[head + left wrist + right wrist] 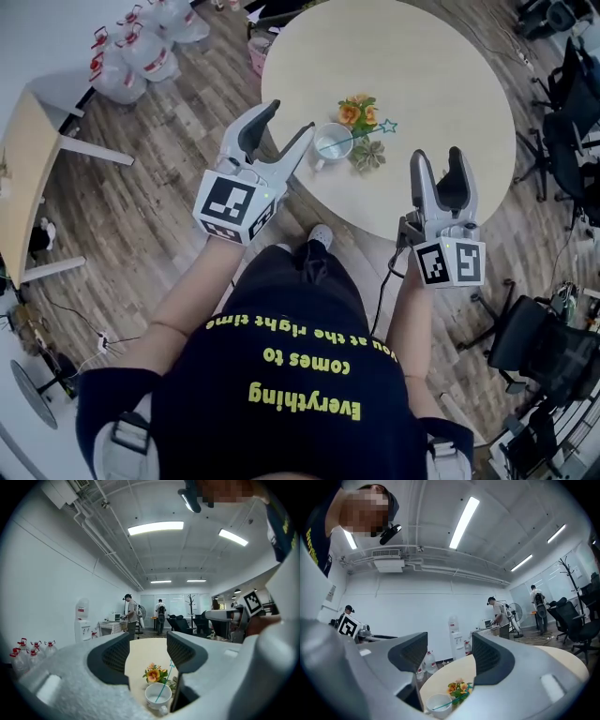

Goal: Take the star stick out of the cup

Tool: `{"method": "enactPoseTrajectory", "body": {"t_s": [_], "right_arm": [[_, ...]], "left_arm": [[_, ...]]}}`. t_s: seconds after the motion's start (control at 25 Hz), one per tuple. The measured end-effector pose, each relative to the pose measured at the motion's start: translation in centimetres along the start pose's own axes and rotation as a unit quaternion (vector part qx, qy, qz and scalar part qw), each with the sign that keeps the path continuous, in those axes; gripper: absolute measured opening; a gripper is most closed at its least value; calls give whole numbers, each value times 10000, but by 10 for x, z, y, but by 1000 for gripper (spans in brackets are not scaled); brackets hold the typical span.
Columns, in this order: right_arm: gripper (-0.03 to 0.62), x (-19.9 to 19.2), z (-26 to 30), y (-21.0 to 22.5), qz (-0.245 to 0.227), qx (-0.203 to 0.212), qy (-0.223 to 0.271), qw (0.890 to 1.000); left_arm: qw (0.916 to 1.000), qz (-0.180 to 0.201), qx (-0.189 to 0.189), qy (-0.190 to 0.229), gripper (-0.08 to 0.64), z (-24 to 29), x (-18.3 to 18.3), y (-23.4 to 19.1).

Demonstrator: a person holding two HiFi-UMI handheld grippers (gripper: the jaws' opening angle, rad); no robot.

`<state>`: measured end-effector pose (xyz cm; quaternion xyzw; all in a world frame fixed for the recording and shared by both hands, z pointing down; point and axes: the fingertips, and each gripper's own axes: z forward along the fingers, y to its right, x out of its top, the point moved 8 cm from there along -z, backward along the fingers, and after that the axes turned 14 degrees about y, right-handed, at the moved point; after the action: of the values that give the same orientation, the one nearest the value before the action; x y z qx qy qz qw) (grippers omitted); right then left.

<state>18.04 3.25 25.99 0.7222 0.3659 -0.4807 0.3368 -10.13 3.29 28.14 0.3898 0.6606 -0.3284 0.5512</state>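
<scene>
Hard to make out: in the right gripper view the star end of the star stick (446, 703) is lost against the flowers (459, 687), and the cup (438, 705) is clipped by the frame bottom. In the left gripper view the cup (157, 697) sits at the frame bottom w/ its base partly behind the gripper body. The star stick (165, 684) leans up to the edge of the right-hand jaw, star small and faint.

Left gripper (292, 117) (147, 651): jaws wide apart, holding nothing. The white cup (332, 142) is just ahead of its tips and lower, seen btwn the jaws. Right gripper (437, 155) (450, 656): jaws also wide apart, empty. The cup is ahead of it, off to its left, well apart.

The star stick (387, 126) stands in the cup, leaning away over the orange flowers (359, 112) just beyond.

Surface: round pale table (422, 75) on a wood-plank floor (159, 141).

Room: water bottles (141, 47) on the floor beyond the left gripper, office chairs (572, 103) to the right gripper's side. Bg has a water dispenser (82, 620), two people (131, 613) standing, a coat rack (191, 603) and ceiling strip lights (155, 527).
</scene>
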Motion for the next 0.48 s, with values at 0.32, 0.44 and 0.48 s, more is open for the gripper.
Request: {"method": "enactPoseTrajectory", "body": {"t_s": [0.32,0.44,0.48], "right_arm": [[296,-12,22,36,243,194,-94,9995],[296,-19,28,41,296,203,-165,9992],[298,-21,30,43,307,185,-188,9992]], "left_arm": [[9995,39,317,-31,245,29,-8,2],[9994,9,349,-88,245,37,-14,-2],[9993,-8,344,-110,245,40,-16,-4]]}}
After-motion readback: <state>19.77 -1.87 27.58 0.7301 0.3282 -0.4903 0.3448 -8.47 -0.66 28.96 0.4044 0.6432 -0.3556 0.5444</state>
